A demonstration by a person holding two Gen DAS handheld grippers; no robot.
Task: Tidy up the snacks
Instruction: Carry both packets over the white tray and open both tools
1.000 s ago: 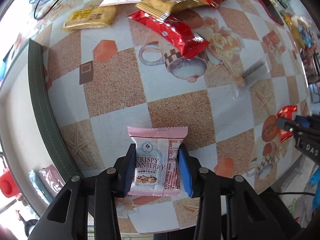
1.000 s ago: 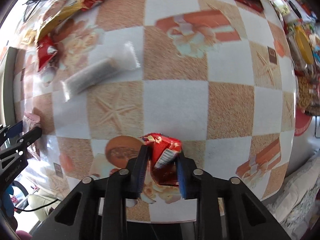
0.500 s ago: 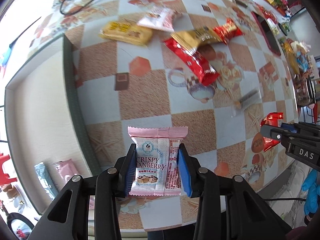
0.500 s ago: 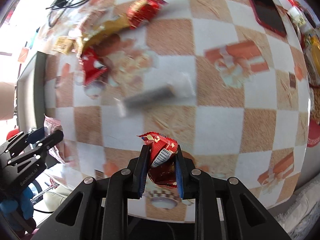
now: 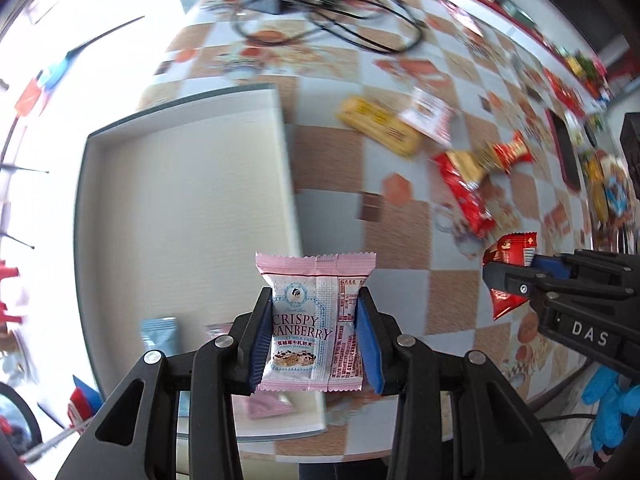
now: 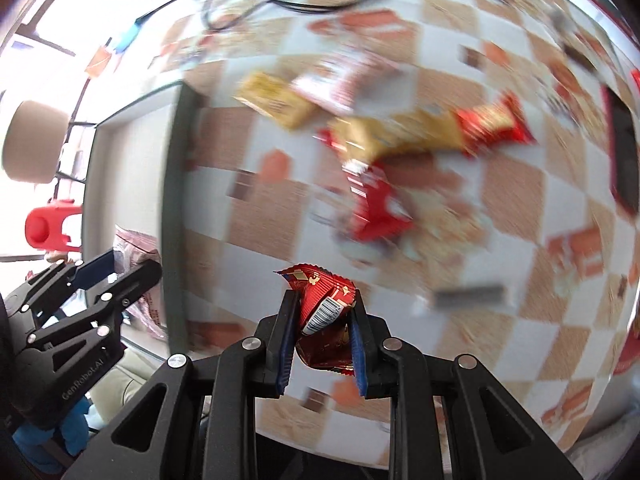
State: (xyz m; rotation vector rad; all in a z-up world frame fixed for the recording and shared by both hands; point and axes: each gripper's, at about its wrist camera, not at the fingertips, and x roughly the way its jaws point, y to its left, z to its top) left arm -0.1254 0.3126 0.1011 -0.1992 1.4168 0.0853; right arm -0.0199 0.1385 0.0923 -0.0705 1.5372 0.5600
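Two tools in view, each clamped on a snack and held above the counter (image 5: pixel 332 184). Far left in the left wrist view: a shallow cream tray (image 5: pixel 184 184) with a dark rim sits on the checkered counter. Low in the tray lie a grey-blue packet (image 5: pixel 158 334) and a pink packet (image 5: pixel 264 404), the second mostly hidden behind the fingers. The left tool (image 5: pixel 316 340) grips a pink cranberry packet (image 5: pixel 314 320) by both side edges, blue pads pressed on it, packet upright and facing the camera, hanging over the tray's right rim. Right of the tray, loose on the counter: a yellow packet (image 5: pixel 378 126), a white-pink packet (image 5: pixel 428 114) just beside it, then a long red packet (image 5: pixel 466 196) with a gold-and-red bar (image 5: pixel 492 158) lying across its top end. A black cable (image 5: pixel 320 12) is coiled at the far edge. At the right edge of this view the right tool (image 5: pixel 508 276) comes in sideways, holding a small red packet (image 5: pixel 510 254).

Right wrist view, blurred: the left tool (image 6: pixel 116 276) shows at the left over the tray (image 6: pixel 176 184). Centre, the right tool (image 6: pixel 324 332) pinches the crumpled red packet (image 6: pixel 324 308), barcode showing, above bare counter (image 6: pixel 248 272) just right of the tray rim. Beyond lie the yellow packet (image 6: pixel 276 98), gold-and-red bar (image 6: pixel 432 128) and long red packet (image 6: pixel 378 212). A clear wrapper with a dark stick (image 6: pixel 468 294) lies to the right.
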